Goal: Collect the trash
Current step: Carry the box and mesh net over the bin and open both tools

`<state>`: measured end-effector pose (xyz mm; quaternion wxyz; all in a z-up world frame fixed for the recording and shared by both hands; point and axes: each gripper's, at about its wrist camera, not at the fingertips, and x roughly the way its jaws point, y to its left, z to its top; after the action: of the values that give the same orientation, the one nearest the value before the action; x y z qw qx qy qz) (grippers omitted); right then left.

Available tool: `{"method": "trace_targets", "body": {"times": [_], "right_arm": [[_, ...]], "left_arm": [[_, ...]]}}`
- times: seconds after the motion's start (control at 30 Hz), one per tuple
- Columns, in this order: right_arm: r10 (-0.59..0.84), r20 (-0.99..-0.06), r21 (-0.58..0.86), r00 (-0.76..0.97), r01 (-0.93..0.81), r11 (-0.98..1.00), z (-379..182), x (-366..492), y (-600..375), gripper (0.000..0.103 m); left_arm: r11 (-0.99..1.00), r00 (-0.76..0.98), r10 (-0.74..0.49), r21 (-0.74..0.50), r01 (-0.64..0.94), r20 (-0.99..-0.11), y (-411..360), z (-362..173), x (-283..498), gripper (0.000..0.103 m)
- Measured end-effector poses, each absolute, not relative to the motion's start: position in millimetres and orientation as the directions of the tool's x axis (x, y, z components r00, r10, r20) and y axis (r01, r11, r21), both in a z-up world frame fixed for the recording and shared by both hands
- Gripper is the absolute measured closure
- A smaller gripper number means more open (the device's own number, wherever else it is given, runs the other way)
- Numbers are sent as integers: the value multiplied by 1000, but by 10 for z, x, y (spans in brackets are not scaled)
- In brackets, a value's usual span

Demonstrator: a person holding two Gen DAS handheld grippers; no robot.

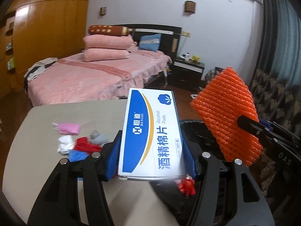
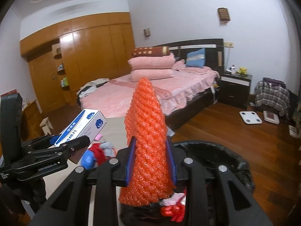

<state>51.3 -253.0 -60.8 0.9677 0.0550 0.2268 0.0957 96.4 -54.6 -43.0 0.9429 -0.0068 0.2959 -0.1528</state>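
Both hand-held grippers are loaded. Left gripper [image 1: 151, 148] clamps a white and blue box of alcohol pads [image 1: 151, 131] between its blue pads, long side running away from the camera, printed face up. Right gripper [image 2: 151, 162] squeezes an orange foam fruit net [image 2: 147, 145], a ribbed mesh sleeve standing upright between the jaws and narrowing to a point above them.

Below both sits a bin lined with a black bag [image 2: 216, 154], its crumpled rim just right of the beige table [image 1: 37, 124]; red scraps [image 2: 174, 211] already lie inside. The table's right edge runs near the bin. Left on the tabletop, a small heap of crumpled scraps [image 1: 79, 141], pink, white, red, grey and blue, lies well clear of the edges. Beyond are open wooden floor [image 2: 216, 124] and a pink bed [image 1: 84, 77].

The box hangs over the table edge, the net over the bin, side by side.
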Motion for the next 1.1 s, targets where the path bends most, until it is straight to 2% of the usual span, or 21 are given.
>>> {"method": "trace_targets", "body": {"times": [0.37,0.77,0.97,1.07,1.1], "right_arm": [[88,-468,142,879,-24,990,-810,504,-3125,73],[31,-523,136,852,47,990,-1094,604,-3502,73],[-21,-559,86,829,83,993,-1262,677,-3551,56],[-31,-554,94,832,100,991,-1270,635,-3570,37],[-36,-550,91,835,103,990,-1264,634,-3576,27]], "left_arm": [[906,726,-389,-90,414,-567,-1250,-642,1112,47],[870,666,-437,-98,483,-605,-1705,-898,1355,46],[862,635,-451,-119,493,-627,-1700,-996,1444,32],[868,643,-442,-118,482,-626,-1621,-962,1435,28],[871,648,-437,-115,477,-624,-1595,-945,1425,25]]}}
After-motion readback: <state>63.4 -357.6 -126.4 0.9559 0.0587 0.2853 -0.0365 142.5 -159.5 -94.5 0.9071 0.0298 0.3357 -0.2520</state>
